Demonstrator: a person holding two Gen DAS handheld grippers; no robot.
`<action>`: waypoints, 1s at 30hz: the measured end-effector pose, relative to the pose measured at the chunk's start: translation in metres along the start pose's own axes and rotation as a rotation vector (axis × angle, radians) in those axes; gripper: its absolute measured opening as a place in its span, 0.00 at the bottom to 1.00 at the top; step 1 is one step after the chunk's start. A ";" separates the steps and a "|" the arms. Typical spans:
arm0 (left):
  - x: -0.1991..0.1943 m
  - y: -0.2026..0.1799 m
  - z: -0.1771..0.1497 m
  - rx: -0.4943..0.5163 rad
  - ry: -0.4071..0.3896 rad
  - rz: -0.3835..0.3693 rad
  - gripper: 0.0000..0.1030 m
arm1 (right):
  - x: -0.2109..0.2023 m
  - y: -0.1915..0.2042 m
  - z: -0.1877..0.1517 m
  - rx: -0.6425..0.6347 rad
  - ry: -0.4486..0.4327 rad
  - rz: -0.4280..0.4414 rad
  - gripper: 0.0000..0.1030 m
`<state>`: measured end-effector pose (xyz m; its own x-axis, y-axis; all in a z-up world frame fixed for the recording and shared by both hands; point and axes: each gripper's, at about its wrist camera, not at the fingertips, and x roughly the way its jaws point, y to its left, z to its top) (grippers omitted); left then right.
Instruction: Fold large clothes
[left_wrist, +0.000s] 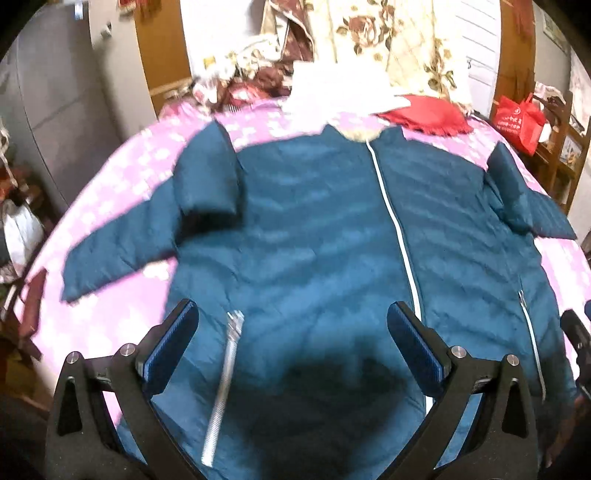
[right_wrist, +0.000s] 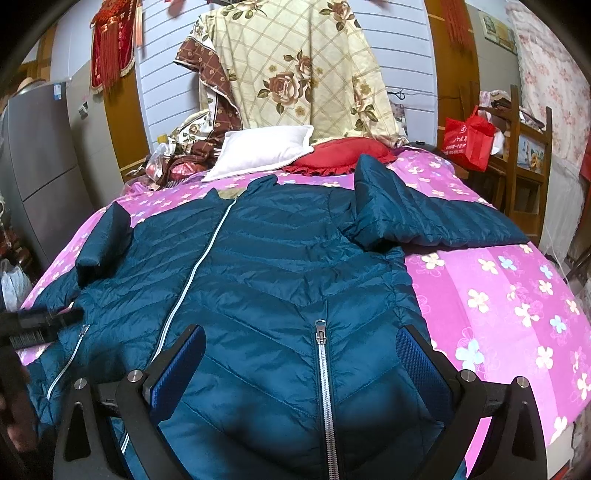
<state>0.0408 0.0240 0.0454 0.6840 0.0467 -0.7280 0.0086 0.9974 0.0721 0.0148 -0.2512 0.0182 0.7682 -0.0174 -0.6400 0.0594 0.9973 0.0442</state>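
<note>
Plainly, the teal quilted jacket (right_wrist: 280, 266) lies face up and zipped on the bed (right_wrist: 509, 295), its long axis running from the hem just under both grippers away to the collar near the white pillow (right_wrist: 262, 149) and the red cushion (right_wrist: 343, 155); so the garment lies straight ahead of both pairs of jaws and a little below them. The left gripper (left_wrist: 291, 332) hangs over the hem on the left half, jaws spread wide with nothing between them, a pocket zip (left_wrist: 225, 384) lying between its fingers; the right gripper (right_wrist: 301, 354) hangs over the right half, jaws likewise spread and empty, straddling the other pocket zip (right_wrist: 325, 391). The main zip (right_wrist: 192, 280) runs between the two grippers, nearer the left one. The left sleeve (left_wrist: 122, 243) sticks out sideways over the pink flowered sheet with its upper part bunched, and the left gripper is the nearer to it; the right sleeve (right_wrist: 436, 221) juts out towards the chair side, bunched at the shoulder, and belongs to the right gripper. By my reckoning no fold is made yet; each sleeve lies ahead and outward of its own jaws. As for containers, a red bag (right_wrist: 467, 138) sits on a wooden chair (right_wrist: 528, 155) beside the bed; what it holds cannot be seen.
</note>
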 end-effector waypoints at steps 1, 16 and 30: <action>-0.003 -0.001 0.002 0.008 -0.012 0.024 0.99 | -0.001 -0.001 0.000 0.000 -0.003 0.000 0.99; -0.018 0.000 -0.001 -0.002 -0.046 0.002 0.99 | -0.020 0.003 0.000 -0.015 -0.057 0.049 0.99; -0.012 -0.001 -0.002 0.001 -0.009 -0.077 0.99 | -0.003 -0.010 0.023 -0.033 0.007 -0.002 0.99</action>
<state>0.0316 0.0226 0.0526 0.6877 -0.0305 -0.7253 0.0619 0.9979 0.0167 0.0267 -0.2626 0.0378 0.7636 -0.0189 -0.6454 0.0396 0.9991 0.0176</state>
